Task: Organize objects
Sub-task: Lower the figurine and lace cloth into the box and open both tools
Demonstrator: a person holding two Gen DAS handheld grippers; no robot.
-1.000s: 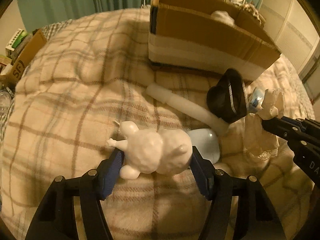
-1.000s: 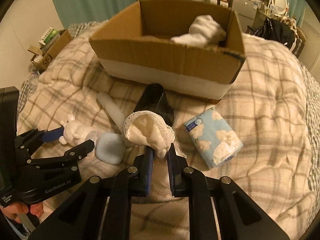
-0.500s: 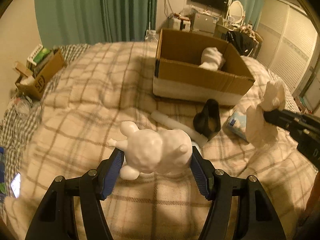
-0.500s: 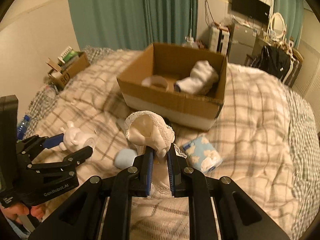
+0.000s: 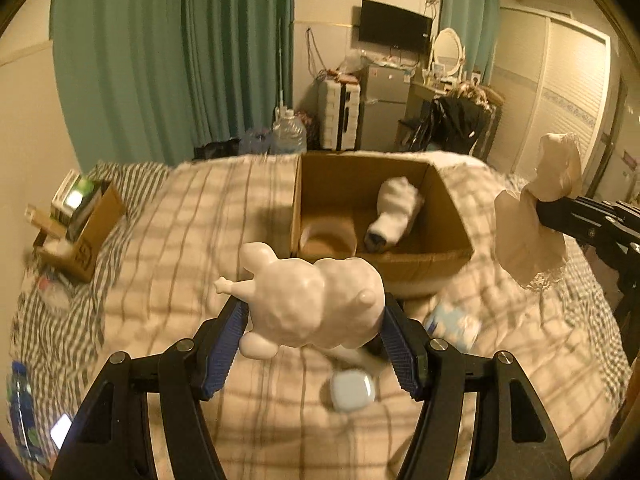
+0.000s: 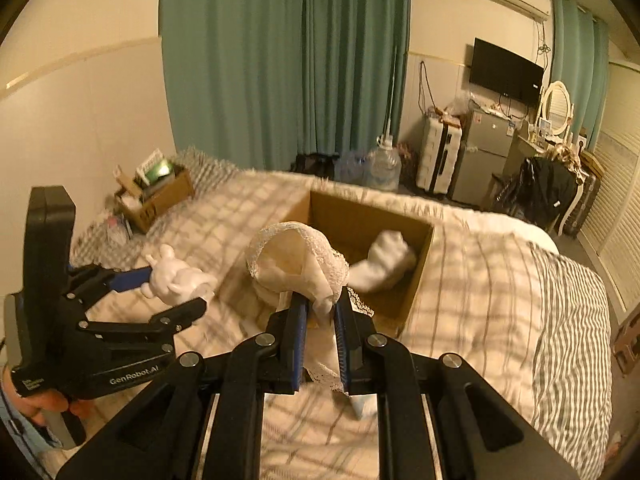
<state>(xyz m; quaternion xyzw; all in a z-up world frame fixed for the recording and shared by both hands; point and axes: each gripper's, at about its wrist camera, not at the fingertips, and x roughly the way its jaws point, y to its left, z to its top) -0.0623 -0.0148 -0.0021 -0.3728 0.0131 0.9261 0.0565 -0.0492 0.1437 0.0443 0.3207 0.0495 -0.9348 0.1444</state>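
Your left gripper (image 5: 314, 322) has its fingers (image 5: 228, 336) clenched on the white figurine (image 5: 312, 308), held in the air over the plaid bed (image 5: 192, 240), in front of the near wall of the cardboard box (image 5: 424, 258). Your right gripper (image 6: 320, 328) has its fingers (image 6: 298, 332) clamped on the cream lace cloth (image 6: 300, 264), also off the bed, with the loose hem hanging below the pads.

The box sits open toward the far edge of the bed. Inside: a white rolled sock bundle (image 5: 394, 216) on the right half, a tape roll (image 5: 328, 236) on the left half, apart from each other.

On the bed near you: a pale blue case (image 5: 352, 392) and a blue patterned tissue pack (image 5: 454, 326); both are blurred.
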